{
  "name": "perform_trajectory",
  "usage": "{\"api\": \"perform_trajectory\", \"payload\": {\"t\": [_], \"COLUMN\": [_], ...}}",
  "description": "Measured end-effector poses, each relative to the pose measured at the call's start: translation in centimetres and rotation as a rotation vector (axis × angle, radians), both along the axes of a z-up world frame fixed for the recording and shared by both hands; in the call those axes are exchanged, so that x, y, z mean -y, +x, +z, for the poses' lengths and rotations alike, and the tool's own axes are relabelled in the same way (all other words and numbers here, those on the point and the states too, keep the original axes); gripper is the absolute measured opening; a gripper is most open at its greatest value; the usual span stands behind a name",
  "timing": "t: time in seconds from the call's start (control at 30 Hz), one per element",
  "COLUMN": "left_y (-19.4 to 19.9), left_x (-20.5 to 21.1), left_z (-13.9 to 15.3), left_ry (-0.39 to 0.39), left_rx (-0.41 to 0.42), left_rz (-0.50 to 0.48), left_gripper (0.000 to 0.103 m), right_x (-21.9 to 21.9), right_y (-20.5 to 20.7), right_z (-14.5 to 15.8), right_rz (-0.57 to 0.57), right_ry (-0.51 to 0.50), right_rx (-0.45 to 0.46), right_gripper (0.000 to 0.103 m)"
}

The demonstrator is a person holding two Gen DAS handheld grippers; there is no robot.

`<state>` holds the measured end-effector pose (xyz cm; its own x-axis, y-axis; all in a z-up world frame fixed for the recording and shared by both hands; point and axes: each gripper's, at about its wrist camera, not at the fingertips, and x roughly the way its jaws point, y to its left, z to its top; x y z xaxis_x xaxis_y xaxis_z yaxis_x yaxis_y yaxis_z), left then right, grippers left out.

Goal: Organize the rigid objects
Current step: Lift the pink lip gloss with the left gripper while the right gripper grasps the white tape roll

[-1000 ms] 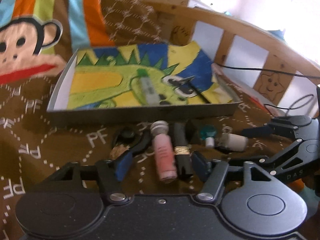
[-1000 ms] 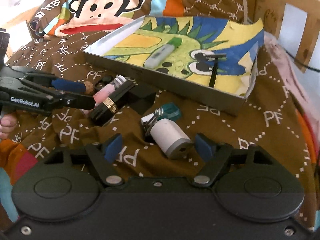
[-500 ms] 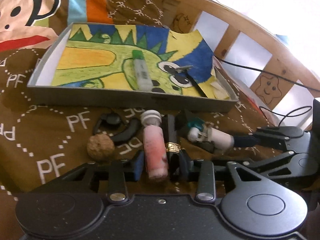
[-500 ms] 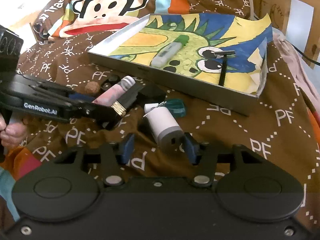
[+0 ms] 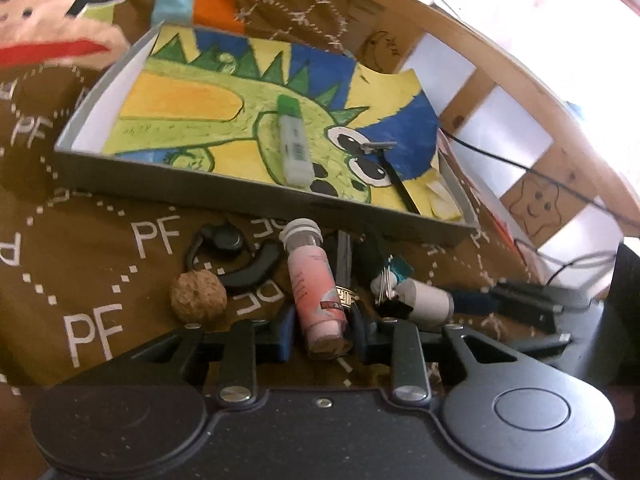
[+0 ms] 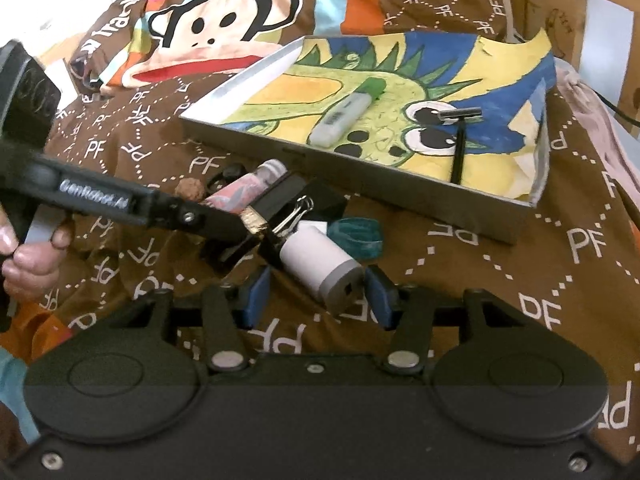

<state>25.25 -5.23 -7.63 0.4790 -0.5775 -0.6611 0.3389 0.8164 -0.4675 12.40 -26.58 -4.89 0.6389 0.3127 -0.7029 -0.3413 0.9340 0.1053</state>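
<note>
My left gripper [image 5: 324, 332] has its jaws closing on the pink bottle [image 5: 316, 292], pads at its sides; a black tube with a gold band [image 5: 345, 280] lies against it. In the right wrist view the left gripper [image 6: 248, 232] reaches in from the left over the pink bottle [image 6: 240, 192]. My right gripper [image 6: 318, 292] stands open around the grey end of a white cylinder [image 6: 320, 260], with brown cloth showing beside its left pad. A binder clip [image 6: 292, 216] lies by the cylinder. The grey tray [image 6: 280, 148] holds a green-capped marker [image 6: 344, 116] and a black razor [image 6: 460, 136].
On the brown blanket lie a walnut [image 5: 198, 296], a black ear hook [image 5: 228, 248], a teal ring [image 6: 356, 236] and a black block [image 6: 320, 204]. A wooden bed rail [image 5: 500, 80] and a cable [image 5: 500, 160] run behind the tray. A hand [image 6: 28, 256] holds the left gripper.
The left jaws have drawn in from wide apart to the pink bottle's sides, and the gripper has come closer to it. The right jaws have narrowed around the white cylinder.
</note>
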Motion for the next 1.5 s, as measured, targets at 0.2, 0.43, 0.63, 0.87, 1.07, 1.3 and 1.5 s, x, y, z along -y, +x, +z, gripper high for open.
{"api": "perform_trajectory", "payload": {"t": [0.2,0.43,0.63,0.87,1.07,1.3,1.5], "left_y": [0.4,-1.2,-0.1,1.5,1.5,2.1,2.3], "left_x": [0.5,0.2,-0.3,-0.5,-0.3,-0.6,-1.0], "left_z": [-0.3,-0.4,0.0,0.1,0.2,0.0,-0.6], "left_ry": [-0.027,0.014,0.016,0.008,0.035,0.06,0.039], "left_rx": [-0.03,-0.019,-0.004,0.002,0.024,0.015,-0.028], "left_rz": [0.029,-0.016,0.01,0.035,-0.004,-0.017,0.018], "left_gripper": [0.03,0.029,0.036,0.037,0.034,0.029,0.027], "right_x": [-0.7,-0.4,-0.5,-0.5,-0.2,-0.8,-1.6], "right_y": [-0.4,-0.4,-0.1,0.5,1.3,2.5,2.5], "right_z": [0.4,1.0,0.6,0.4,0.5,-0.4,-1.1], "right_rz": [0.042,0.039,0.028,0.021,-0.002,0.012,0.026], "right_ry": [0.001,0.032,0.028,0.038,0.047,0.049,0.029], "right_rx": [0.006,0.016,0.026,0.04,0.055,0.021,0.004], "right_gripper": [0.035,0.035,0.035,0.035,0.035,0.032,0.027]}}
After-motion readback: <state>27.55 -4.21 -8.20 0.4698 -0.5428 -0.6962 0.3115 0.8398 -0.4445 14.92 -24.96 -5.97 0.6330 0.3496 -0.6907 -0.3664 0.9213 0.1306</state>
